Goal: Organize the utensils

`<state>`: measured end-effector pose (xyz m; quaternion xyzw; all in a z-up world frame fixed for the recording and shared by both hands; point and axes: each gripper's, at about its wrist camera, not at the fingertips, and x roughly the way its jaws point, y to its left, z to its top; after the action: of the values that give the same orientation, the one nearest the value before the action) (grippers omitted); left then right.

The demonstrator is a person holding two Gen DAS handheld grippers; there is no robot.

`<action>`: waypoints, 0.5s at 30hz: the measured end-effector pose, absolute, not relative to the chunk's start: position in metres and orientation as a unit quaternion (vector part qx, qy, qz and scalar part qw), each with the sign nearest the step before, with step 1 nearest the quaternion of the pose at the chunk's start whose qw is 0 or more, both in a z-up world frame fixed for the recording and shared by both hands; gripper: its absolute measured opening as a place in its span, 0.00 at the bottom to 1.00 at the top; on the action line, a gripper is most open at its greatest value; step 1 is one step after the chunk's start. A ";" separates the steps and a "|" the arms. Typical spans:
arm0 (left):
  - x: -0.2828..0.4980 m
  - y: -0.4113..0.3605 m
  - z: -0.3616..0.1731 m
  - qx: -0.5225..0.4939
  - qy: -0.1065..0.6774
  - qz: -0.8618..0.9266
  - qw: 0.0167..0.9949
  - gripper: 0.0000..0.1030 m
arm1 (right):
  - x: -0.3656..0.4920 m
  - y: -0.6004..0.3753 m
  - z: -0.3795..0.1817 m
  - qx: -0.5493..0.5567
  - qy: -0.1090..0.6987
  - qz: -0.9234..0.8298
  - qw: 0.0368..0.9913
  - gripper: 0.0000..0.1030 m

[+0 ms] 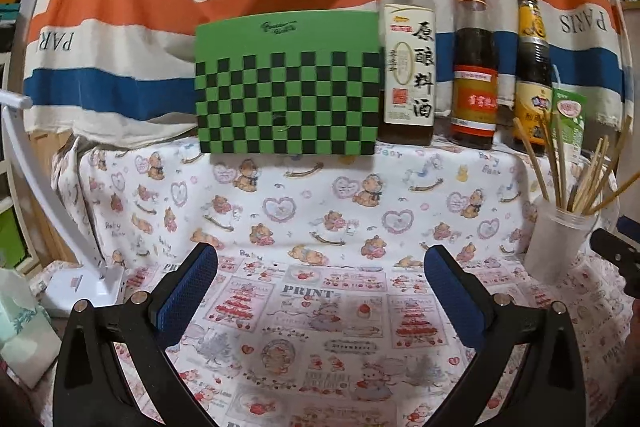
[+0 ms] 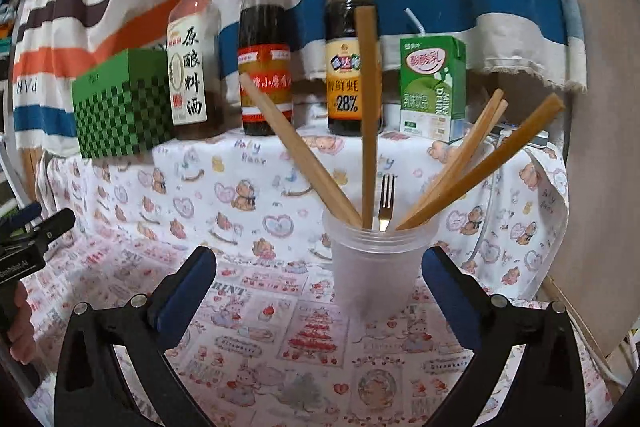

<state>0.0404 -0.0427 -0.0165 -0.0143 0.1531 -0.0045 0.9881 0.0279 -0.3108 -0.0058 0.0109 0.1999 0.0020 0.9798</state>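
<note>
The frosted translucent plastic cup (image 2: 374,267) holding wooden chopsticks (image 2: 368,115) and a metal fork (image 2: 386,201) stands upright on the bench, directly ahead of the empty, wide-open right tool (image 2: 320,291); the left tool (image 1: 320,291), also open, is farther off.

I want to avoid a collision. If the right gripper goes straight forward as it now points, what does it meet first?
Most likely the translucent plastic cup holding chopsticks and a fork. It stands just ahead of the open right gripper, slightly toward its right finger. Exact depth is unclear.
</note>
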 end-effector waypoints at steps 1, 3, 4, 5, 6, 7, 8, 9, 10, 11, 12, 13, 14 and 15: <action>0.040 -0.044 -0.016 -0.013 0.153 -0.011 0.988 0.99 | 0.027 -0.311 -0.006 0.010 0.197 -0.001 0.980 1.00; 0.041 -0.045 -0.016 -0.011 0.155 -0.014 0.988 0.99 | 0.023 -0.309 -0.004 0.007 0.186 -0.005 0.982 1.00; 0.041 -0.045 -0.016 -0.012 0.154 -0.014 0.988 0.99 | 0.021 -0.308 -0.004 0.004 0.182 -0.007 0.983 1.00; 0.041 -0.046 -0.016 -0.012 0.153 -0.013 0.988 0.99 | 0.020 -0.306 -0.003 -0.003 0.178 -0.008 0.984 1.00; 0.040 -0.047 -0.016 -0.011 0.152 -0.008 0.988 0.99 | 0.019 -0.303 -0.003 -0.010 0.176 -0.007 0.984 1.00; 0.039 -0.048 -0.015 -0.011 0.149 -0.005 0.989 0.99 | 0.019 -0.300 -0.002 -0.015 0.175 -0.004 0.984 1.00; 0.037 -0.050 -0.014 -0.009 0.146 -0.009 0.989 0.99 | 0.019 -0.298 -0.002 -0.021 0.176 -0.002 0.984 1.00; 0.037 -0.052 -0.014 -0.005 0.145 -0.015 0.989 1.00 | 0.019 -0.296 -0.002 -0.024 0.176 0.000 0.984 1.00; 0.037 -0.054 -0.014 -0.001 0.147 -0.020 0.989 1.00 | 0.020 -0.296 -0.002 -0.025 0.176 0.002 0.984 1.00; 0.039 -0.055 -0.014 0.001 0.150 -0.024 0.988 1.00 | 0.020 -0.297 -0.002 -0.021 0.177 0.003 0.984 1.00; 0.039 -0.055 -0.014 0.000 0.151 -0.027 0.988 1.00 | 0.020 -0.300 -0.002 -0.015 0.177 0.000 0.984 1.00; 0.039 -0.054 -0.014 -0.003 0.150 -0.027 0.988 1.00 | 0.020 -0.303 -0.002 -0.008 0.177 -0.004 0.984 1.00; 0.039 -0.052 -0.014 -0.006 0.150 -0.027 0.988 1.00 | 0.020 -0.305 -0.002 -0.004 0.177 -0.008 0.984 1.00; 0.039 -0.052 -0.014 -0.008 0.151 -0.027 0.988 1.00 | 0.020 -0.307 -0.002 -0.002 0.177 -0.013 0.984 1.00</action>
<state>0.0390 -0.0519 -0.0141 -0.0082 0.1507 -0.0272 0.9882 0.0199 -0.3067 -0.0020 -0.0018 0.1768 -0.0126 0.9842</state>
